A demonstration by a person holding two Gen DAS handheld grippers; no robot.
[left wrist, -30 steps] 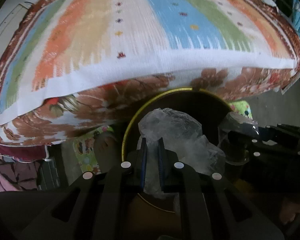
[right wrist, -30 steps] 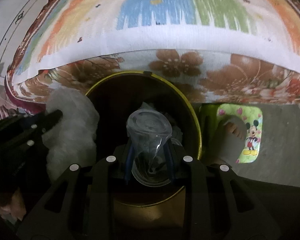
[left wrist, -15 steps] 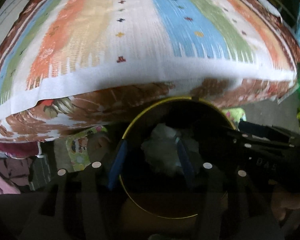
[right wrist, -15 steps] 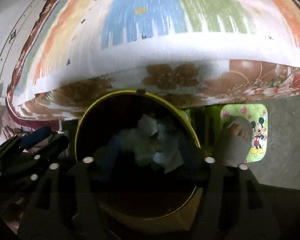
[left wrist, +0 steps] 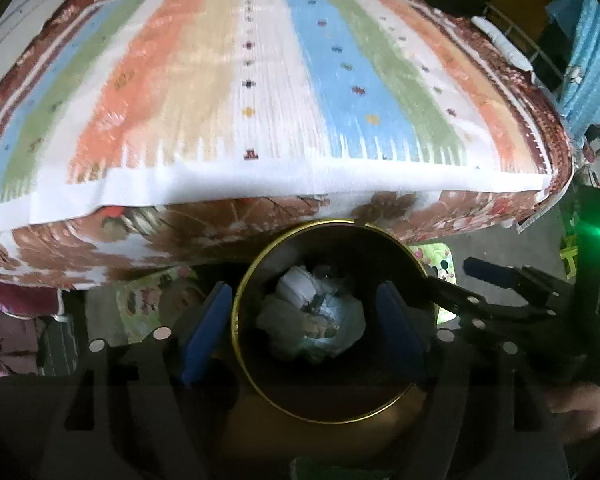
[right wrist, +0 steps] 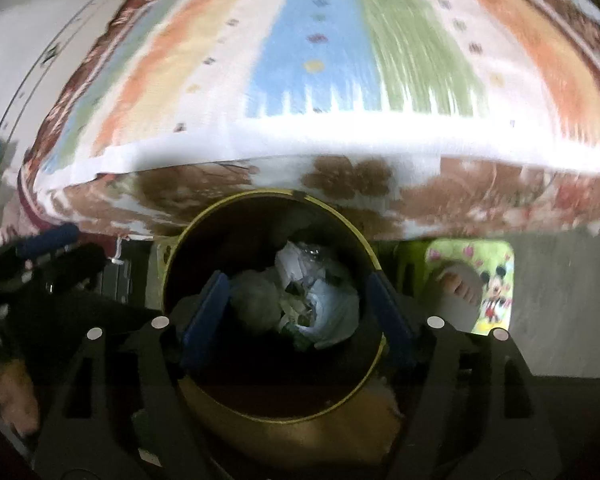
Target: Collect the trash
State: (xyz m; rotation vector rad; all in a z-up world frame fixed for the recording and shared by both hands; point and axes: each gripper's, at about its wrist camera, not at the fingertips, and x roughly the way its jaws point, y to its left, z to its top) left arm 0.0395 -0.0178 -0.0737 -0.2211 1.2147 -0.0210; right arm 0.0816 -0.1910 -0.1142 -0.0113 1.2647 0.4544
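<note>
A round dark bin with a yellow rim (left wrist: pixel 320 419) stands on the floor in front of the bed; it also shows in the right wrist view (right wrist: pixel 367 380). Crumpled white plastic and paper trash (left wrist: pixel 314 320) lies inside it, seen too in the right wrist view (right wrist: pixel 312 304). My left gripper (left wrist: pixel 306 320) is open and empty above the bin mouth. My right gripper (right wrist: pixel 298 312) is open and empty above the bin too. The right gripper shows at the right of the left wrist view (left wrist: pixel 508 296), and the left gripper at the left of the right wrist view (right wrist: pixel 48 256).
A bed with a striped cover (left wrist: pixel 260 100) and floral sheet rises just behind the bin. A person's foot in a green cartoon slipper (right wrist: pixel 476 284) stands right of the bin. Grey floor (right wrist: pixel 560 300) lies to the right.
One second ago my left gripper held crumpled plastic and my right held a clear cup. Both have opened, the items dropped into the bin, and both grippers have lifted back.
</note>
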